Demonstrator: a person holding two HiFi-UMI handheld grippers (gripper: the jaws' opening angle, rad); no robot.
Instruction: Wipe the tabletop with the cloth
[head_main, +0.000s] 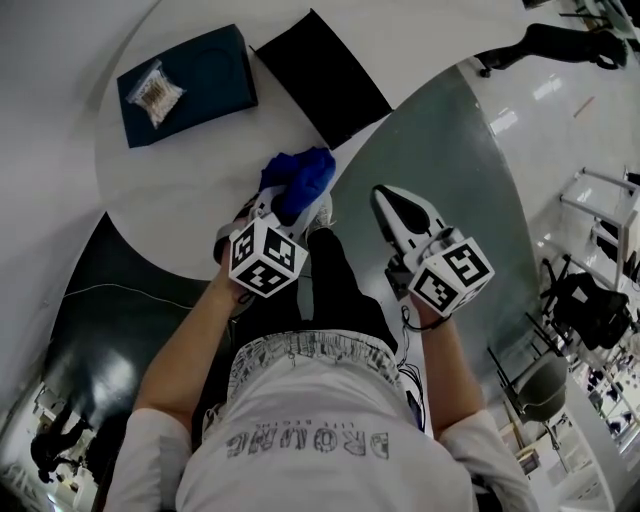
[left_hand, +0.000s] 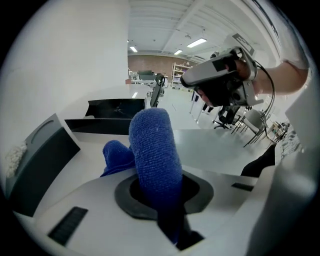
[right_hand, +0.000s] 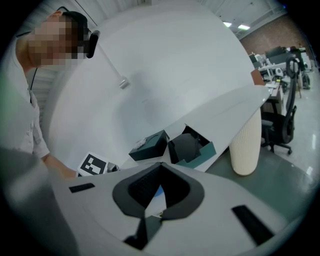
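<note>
A blue cloth (head_main: 298, 180) lies bunched at the near edge of the round white table (head_main: 190, 190). My left gripper (head_main: 280, 207) is shut on it. In the left gripper view the cloth (left_hand: 154, 150) rises thick from between the jaws, with a fold trailing onto the tabletop. My right gripper (head_main: 392, 203) hovers to the right, off the table's edge and over the grey floor. Its jaws are closed together with nothing between them (right_hand: 155, 192). It also shows in the left gripper view as the right gripper (left_hand: 220, 80), held in the air.
A dark teal box (head_main: 185, 85) with a small clear bag (head_main: 155, 92) on it sits at the table's far left. An open black box (head_main: 320, 75) lies beside it. A white ribbed column (right_hand: 246, 145) stands under the table. Chairs (head_main: 560, 42) stand around.
</note>
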